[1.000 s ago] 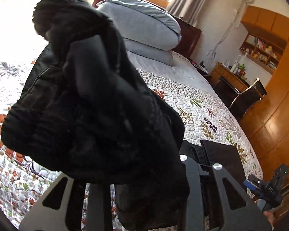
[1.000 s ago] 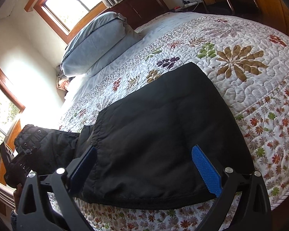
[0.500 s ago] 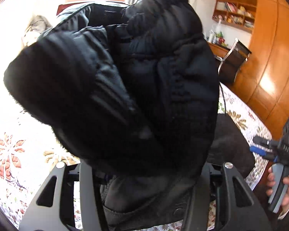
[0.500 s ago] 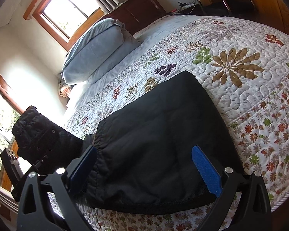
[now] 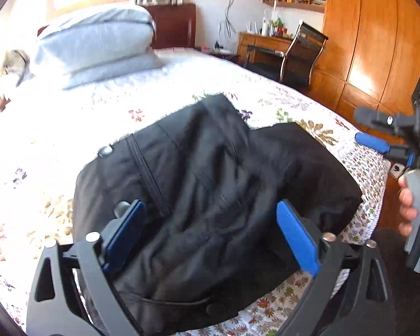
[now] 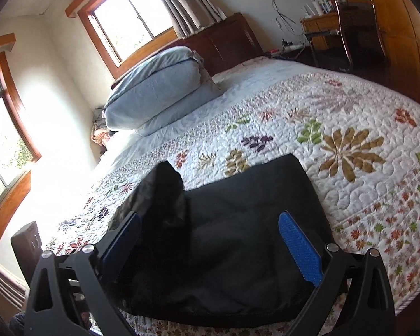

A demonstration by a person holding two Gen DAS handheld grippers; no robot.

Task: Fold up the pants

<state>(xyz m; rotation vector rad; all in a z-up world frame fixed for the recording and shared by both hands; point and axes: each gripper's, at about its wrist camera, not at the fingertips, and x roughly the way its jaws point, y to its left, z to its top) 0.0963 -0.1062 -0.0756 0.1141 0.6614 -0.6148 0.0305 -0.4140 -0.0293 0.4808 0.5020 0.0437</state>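
The black pants (image 5: 210, 184) lie folded in a thick pile on the floral quilt near the bed's front edge. The waist part with zipper and snap button lies on top. My left gripper (image 5: 210, 232) is open and empty, its blue pads spread just above the pile's near side. My right gripper (image 6: 210, 243) is open too, hovering over the pants (image 6: 238, 238) at the same edge. In the left wrist view the right gripper (image 5: 389, 137) shows at the far right, held by a hand.
The quilted bed (image 6: 336, 117) stretches back to a stack of grey-blue bedding (image 6: 159, 95) by the dark headboard. A desk and black chair (image 5: 302, 53) stand at the back right by wooden wardrobes. Windows (image 6: 131, 19) are on the left.
My left gripper carried the waist part of the pants over, laid it on the folded legs and let go; it now stands open. The right gripper stayed open and drew back a little.
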